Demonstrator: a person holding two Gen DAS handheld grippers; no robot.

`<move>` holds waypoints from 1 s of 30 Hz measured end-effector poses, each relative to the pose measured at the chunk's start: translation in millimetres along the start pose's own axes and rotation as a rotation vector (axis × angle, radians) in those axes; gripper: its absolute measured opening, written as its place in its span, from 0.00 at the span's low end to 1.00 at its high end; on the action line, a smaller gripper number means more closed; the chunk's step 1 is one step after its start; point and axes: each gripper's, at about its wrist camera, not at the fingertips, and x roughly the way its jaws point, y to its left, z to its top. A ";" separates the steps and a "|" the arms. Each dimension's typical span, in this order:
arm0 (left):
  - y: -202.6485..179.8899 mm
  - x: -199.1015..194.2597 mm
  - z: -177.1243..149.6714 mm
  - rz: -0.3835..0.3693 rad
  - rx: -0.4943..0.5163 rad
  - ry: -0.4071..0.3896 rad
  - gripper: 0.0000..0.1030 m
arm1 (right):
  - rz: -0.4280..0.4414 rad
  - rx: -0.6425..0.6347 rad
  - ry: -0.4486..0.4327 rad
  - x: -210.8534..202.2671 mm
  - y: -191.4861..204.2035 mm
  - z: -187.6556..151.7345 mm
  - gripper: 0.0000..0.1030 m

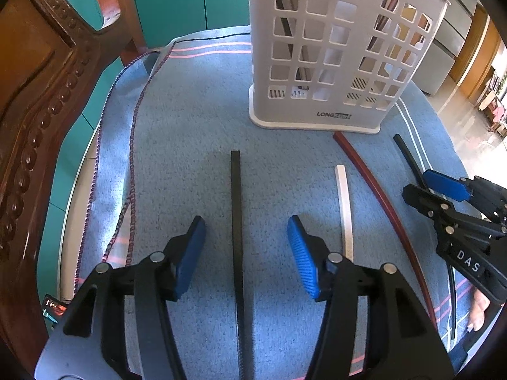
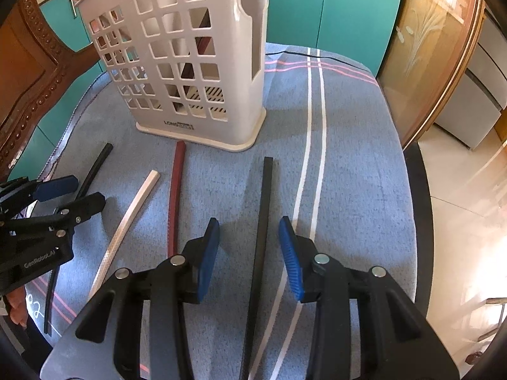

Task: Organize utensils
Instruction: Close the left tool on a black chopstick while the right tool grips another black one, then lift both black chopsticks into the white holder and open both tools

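Note:
A white slotted utensil holder (image 1: 336, 53) stands upright at the far side of a blue cloth; it also shows in the right wrist view (image 2: 190, 63), with some sticks inside. Four chopsticks lie on the cloth. My left gripper (image 1: 245, 253) is open, straddling a black chopstick (image 1: 236, 209). A white chopstick (image 1: 345, 212) and a dark red chopstick (image 1: 380, 196) lie to its right. My right gripper (image 2: 250, 253) is open, straddling another black chopstick (image 2: 263, 221). The red chopstick (image 2: 176, 196) and white chopstick (image 2: 126, 224) lie to its left.
The blue cloth (image 1: 190, 133) covers a small round table. A carved wooden chair back (image 1: 41, 95) stands close on the left. Teal cabinets (image 2: 332, 9) are behind. A wooden-framed glass panel (image 2: 427, 47) and floor lie to the right.

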 end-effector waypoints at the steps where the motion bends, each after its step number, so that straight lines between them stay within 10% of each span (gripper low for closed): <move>1: -0.6 0.3 0.5 0.002 0.000 0.000 0.54 | 0.001 0.000 0.001 -0.4 0.8 -0.5 0.38; 19: -11.0 -4.0 -2.3 -0.003 0.011 -0.018 0.08 | 0.023 -0.017 0.002 -5.1 5.1 -5.1 0.09; 30: -20.3 -10.2 -10.9 0.001 0.042 -0.011 0.12 | 0.011 -0.043 0.000 -6.1 8.2 -4.3 0.11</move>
